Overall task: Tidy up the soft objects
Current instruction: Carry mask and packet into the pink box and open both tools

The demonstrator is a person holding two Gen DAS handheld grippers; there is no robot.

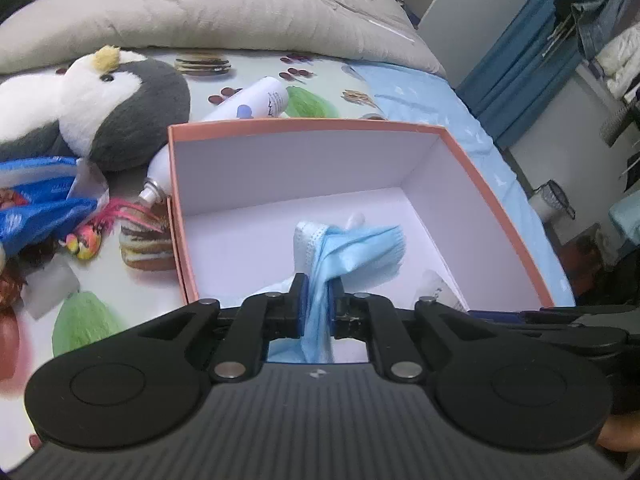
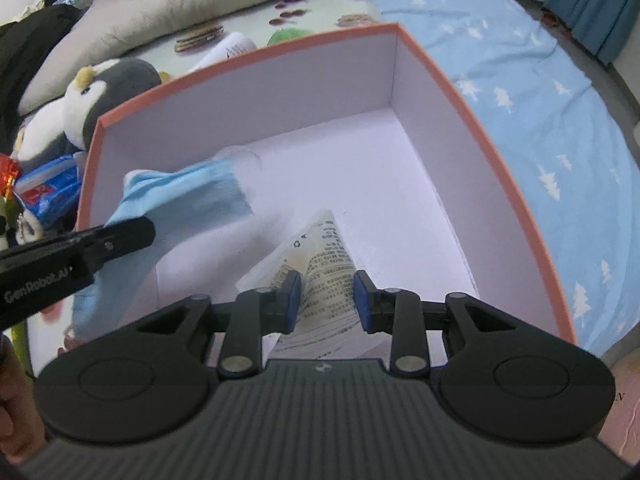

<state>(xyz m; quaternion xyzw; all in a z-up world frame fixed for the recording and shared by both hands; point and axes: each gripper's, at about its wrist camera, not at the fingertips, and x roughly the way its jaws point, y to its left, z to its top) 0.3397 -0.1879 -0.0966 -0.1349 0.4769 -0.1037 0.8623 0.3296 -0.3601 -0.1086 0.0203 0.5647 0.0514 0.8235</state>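
Clearly, in the left wrist view, the left gripper (image 1: 318, 304) has its jaws clamped on a blue mask (image 1: 348, 248), which hangs over the box (image 1: 304, 126) floor near the front wall. Released carelessly, its trailing end may drape outside over that front rim. Left of the box crowd a penguin (image 1: 120, 108) and a bottle (image 1: 244, 108); inside is open room.

From the right wrist view, the right gripper (image 2: 326, 300) holds its jaws open around a wrapper (image 2: 320, 256) lying inside the box, front middle. Closing could snag it, and the left gripper, just left, leaves little margin.
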